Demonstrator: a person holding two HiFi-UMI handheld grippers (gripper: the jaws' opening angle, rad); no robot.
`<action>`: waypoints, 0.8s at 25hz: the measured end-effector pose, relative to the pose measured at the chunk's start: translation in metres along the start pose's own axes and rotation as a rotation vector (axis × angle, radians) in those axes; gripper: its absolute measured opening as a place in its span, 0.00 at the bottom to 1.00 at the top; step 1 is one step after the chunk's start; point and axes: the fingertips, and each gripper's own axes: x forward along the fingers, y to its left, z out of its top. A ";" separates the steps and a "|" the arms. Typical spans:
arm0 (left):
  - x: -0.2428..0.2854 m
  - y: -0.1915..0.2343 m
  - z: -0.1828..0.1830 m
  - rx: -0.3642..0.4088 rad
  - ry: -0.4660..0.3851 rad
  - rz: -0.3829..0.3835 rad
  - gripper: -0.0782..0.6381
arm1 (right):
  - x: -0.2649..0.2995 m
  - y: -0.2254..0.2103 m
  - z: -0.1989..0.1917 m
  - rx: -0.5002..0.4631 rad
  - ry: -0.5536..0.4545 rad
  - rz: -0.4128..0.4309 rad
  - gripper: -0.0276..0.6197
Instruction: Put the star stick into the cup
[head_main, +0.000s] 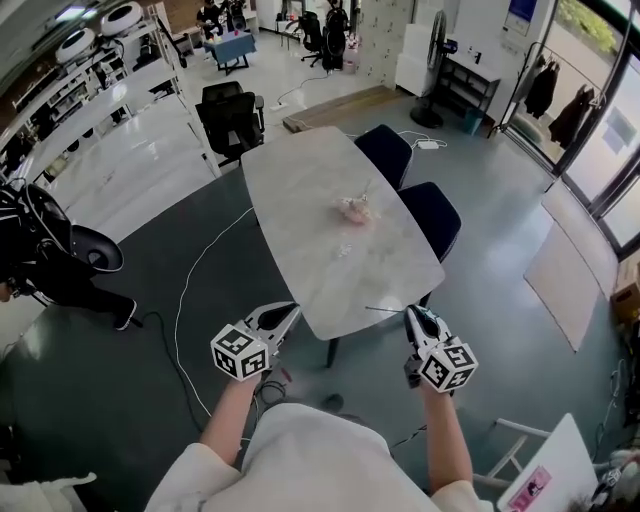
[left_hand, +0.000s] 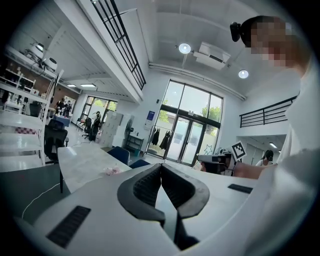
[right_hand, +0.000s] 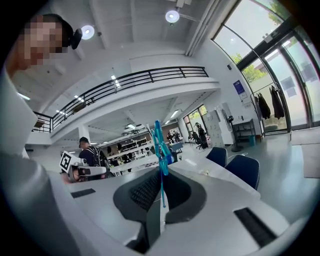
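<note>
Left gripper (left_hand: 161, 167): filling the left gripper view, jaws pressing together at the tips, nothing sitting between them.
Table (left_hand: 85, 162): stretching away beyond those jaws, carrying a small pink object (left_hand: 111, 170), too small to identify.
Right gripper (right_hand: 161, 171): jaws pinching the star stick (right_hand: 161, 150) low on its thin shaft.
Star stick axis, right gripper view: standing upright out of the pinch, blue star end pointing up.
Head view: both grippers hovering just off the table's near edge, well apart from each other; stick showing as a faint thin line running from the right gripper's tips toward the left gripper.
</note>
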 end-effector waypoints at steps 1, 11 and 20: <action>0.004 0.000 -0.002 -0.002 0.007 0.007 0.14 | 0.001 -0.005 0.000 0.008 -0.001 0.003 0.07; 0.033 0.013 0.006 -0.008 0.028 0.033 0.14 | 0.023 -0.034 0.007 0.045 0.002 0.014 0.07; 0.082 0.055 0.025 -0.029 0.035 -0.014 0.14 | 0.064 -0.061 0.024 0.057 0.009 -0.035 0.07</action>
